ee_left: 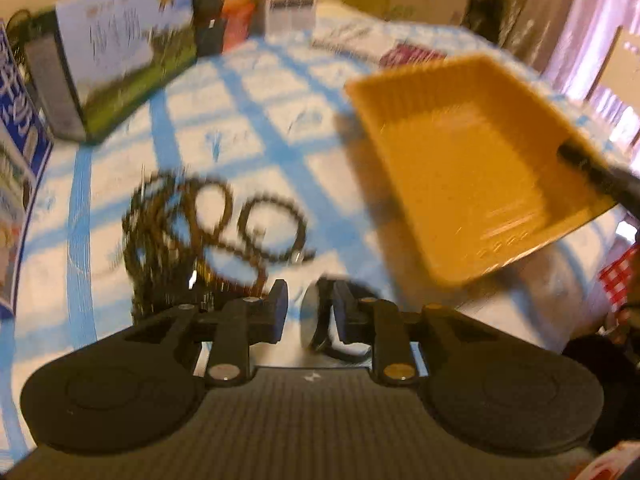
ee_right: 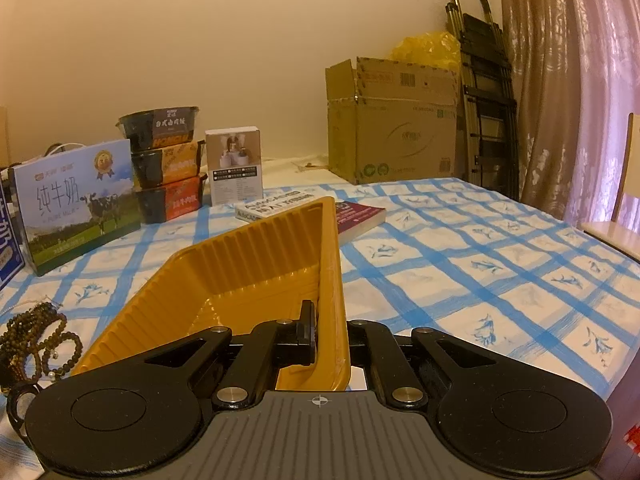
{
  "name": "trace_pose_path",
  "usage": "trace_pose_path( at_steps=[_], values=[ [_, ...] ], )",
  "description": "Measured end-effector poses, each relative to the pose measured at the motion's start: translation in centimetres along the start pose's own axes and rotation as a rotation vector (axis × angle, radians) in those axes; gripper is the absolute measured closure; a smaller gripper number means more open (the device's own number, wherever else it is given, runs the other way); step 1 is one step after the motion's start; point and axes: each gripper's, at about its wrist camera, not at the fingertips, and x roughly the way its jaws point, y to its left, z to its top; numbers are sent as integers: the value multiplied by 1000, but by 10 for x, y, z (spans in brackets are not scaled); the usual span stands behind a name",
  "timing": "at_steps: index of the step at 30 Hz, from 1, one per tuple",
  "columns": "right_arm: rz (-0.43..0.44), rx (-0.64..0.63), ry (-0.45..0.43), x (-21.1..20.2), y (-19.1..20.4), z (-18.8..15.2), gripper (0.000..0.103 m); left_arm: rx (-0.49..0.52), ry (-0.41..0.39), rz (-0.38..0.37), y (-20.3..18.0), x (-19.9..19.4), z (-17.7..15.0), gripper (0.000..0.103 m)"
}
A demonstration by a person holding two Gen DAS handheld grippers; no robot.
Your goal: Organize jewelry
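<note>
Both of my tools are busy. Clamped in my right hand-held gripper [ee_right: 328, 334] is the near wall of the yellow tray [ee_right: 256, 272]: one finger sits inside the tray and the other outside, the rim pinched between them. The tray is tipped up, its far corner raised toward the books [ee_right: 352, 216] lying on the blue-checked cloth [ee_right: 480, 272] that covers the worktop.

My left hand-held gripper [ee_left: 308, 312] hangs low over the cloth [ee_left: 280, 112] with its fingers set a little apart. Something round and pale lies against the inner face of the right-hand finger, with a dark loop behind it; the picture is smeared there, so I cannot tell whether the fingers grip it or what it is.

The jewelry is a tangle of brown bead strings [ee_left: 208, 224] on the cloth, just ahead of my left fingers and to their left. In the right wrist view the same beads [ee_right: 40, 336] lie beside the tray's left wall, outside it. The tray [ee_left: 472, 168] has nothing in it that I can see, and the dark tip of the right tool [ee_left: 596, 172] shows at its rim.

Along the back stand a milk carton [ee_right: 76, 208], three stacked food bowls [ee_right: 168, 164], a small white box [ee_right: 234, 164] and, farther off, a cardboard box [ee_right: 392, 124] beside a folded ladder [ee_right: 484, 92] and curtains [ee_right: 568, 80].
</note>
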Motion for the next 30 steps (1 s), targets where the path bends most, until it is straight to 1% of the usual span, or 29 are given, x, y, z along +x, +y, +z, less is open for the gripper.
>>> trace_pose_path(
  at_steps=[2, 5, 7, 8, 12, 15, 18, 22, 25, 27, 30],
  values=[
    [0, -2, 0, 0, 0, 0, 97, 8, 20, 18, 0, 11, -3, 79],
    [-1, -1, 0, 0, 0, 0, 97, 30, 39, 12, -3, 21, -4, 79],
    [-1, 1, 0, 0, 0, 0, 97, 48, 40, 16, -5, 25, -5, 84],
    [0, -2, 0, 0, 0, 0, 97, 55, 41, 15, -6, 27, -5, 92],
    [0, -2, 0, 0, 0, 0, 97, 98, 20, 32, -10, 26, -7, 94],
    [0, -1, -1, 0, 1, 0, 97, 74, 9, 25, -7, 21, -5, 94],
    [1, -1, 0, 0, 0, 0, 97, 59, -19, 28, -3, 11, 1, 95],
    [1, -3, -1, 0, 1, -1, 97, 39, -76, -9, -4, -8, 20, 95],
    [2, -5, -1, 0, 3, 0, 97, 38, -130, -50, -14, -18, 38, 95],
    [2, -5, 0, 1, 4, 0, 97, 37, -150, -89, -24, -16, 50, 95],
    [3, -5, 2, 1, 5, 0, 97, 50, -155, -142, -45, -7, 60, 95]
  ],
)
